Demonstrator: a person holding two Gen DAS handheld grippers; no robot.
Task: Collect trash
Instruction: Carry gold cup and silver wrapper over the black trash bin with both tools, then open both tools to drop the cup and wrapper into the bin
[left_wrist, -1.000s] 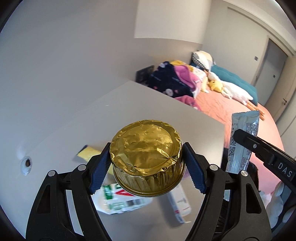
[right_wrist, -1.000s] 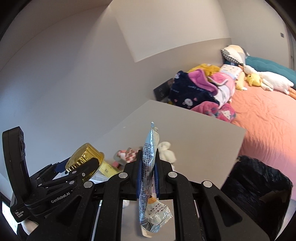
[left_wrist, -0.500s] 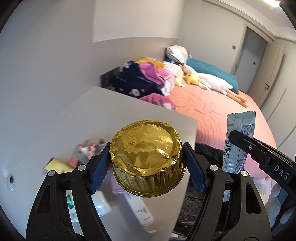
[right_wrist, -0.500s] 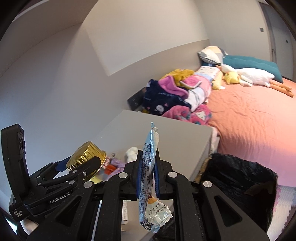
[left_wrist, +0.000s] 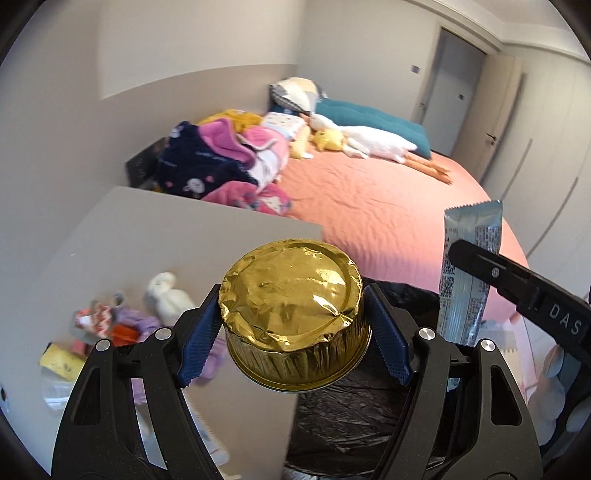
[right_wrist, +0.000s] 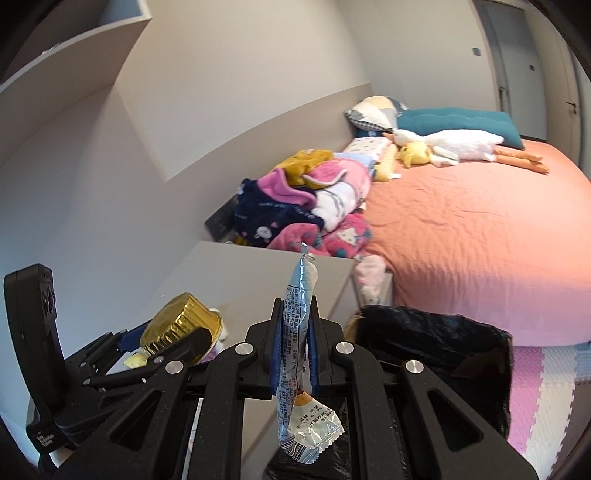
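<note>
Both tongs have swung away from the desk toward the bed since a second ago, and the black bin bag now sits directly beneath them.

Left tongs (left_wrist: 293, 334): closed on the gold foil cup (left_wrist: 293, 317), blue pads pressed to its two sides, cup inverted with its rim downward, held in the air over the desk's near right edge.

Right tongs (right_wrist: 293, 345): clamped tight on the light-blue snack wrapper (right_wrist: 297, 354), which stands upright, its crumpled lower end hanging below the pads.

Black bin bag (right_wrist: 436, 350): open-mouthed, on the floor just beside the desk's right edge, between desk and bed.

Desk (left_wrist: 155, 236), grey: loose litter along its near left part, namely a yellow packet (left_wrist: 61, 365), red and purple wrappers (left_wrist: 118, 325) and a white tissue wad (left_wrist: 166, 295); blurred.

Bed (right_wrist: 472, 236), salmon cover: heap of clothes (right_wrist: 295, 206) at its near corner, white goose plush (right_wrist: 450, 144) and teal pillow (right_wrist: 458, 122) at the head.
</note>
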